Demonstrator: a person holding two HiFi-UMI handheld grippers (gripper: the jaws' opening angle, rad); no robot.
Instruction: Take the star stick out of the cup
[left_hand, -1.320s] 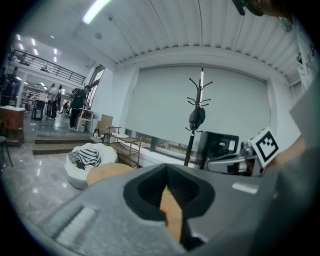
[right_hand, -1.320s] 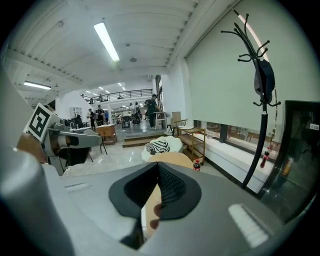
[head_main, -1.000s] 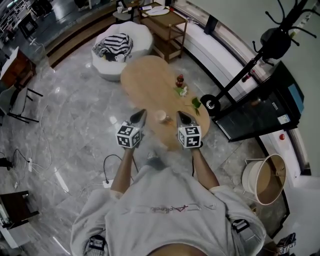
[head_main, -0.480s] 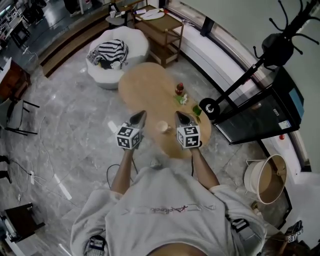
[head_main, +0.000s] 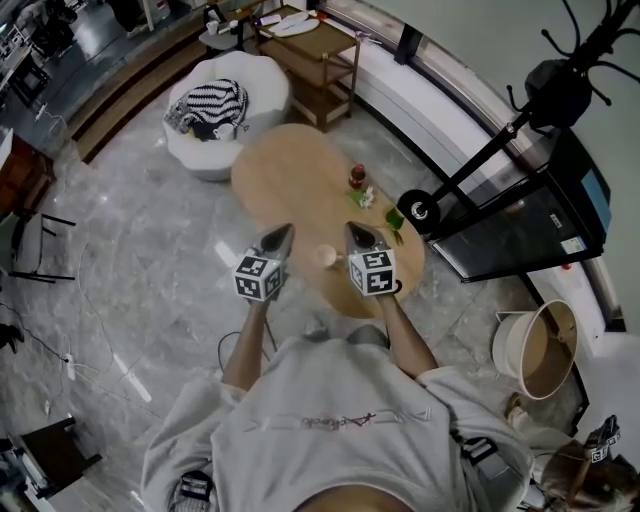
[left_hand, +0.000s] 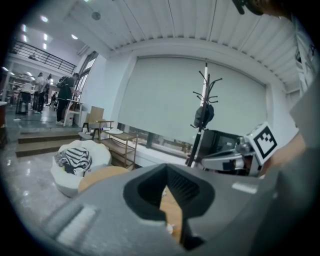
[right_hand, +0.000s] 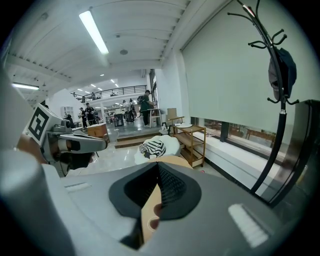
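A small pale cup (head_main: 326, 256) stands on the near part of the oval wooden table (head_main: 285, 175); I cannot make out the star stick in it. My left gripper (head_main: 279, 235) hangs over the table's near-left edge, left of the cup. My right gripper (head_main: 355, 233) hangs just right of the cup. Both come to a closed point with nothing held. In the right gripper view, the cup's rim (right_hand: 153, 223) shows through the slit under the shut jaws. In the left gripper view, only a sliver of table (left_hand: 172, 212) shows there.
A red ornament (head_main: 358, 178) and green sprigs (head_main: 392, 213) sit on the table's right side. Beyond the table are a white beanbag with striped cloth (head_main: 215, 105) and a wooden shelf cart (head_main: 315, 50). A coat stand base (head_main: 418, 210), black cabinet (head_main: 525, 225) and white bin (head_main: 535, 350) are at right.
The table and cup have slid nearer in the head view, so the cup now lies between the two gripper tips. Both grippers keep their pose and stay shut.
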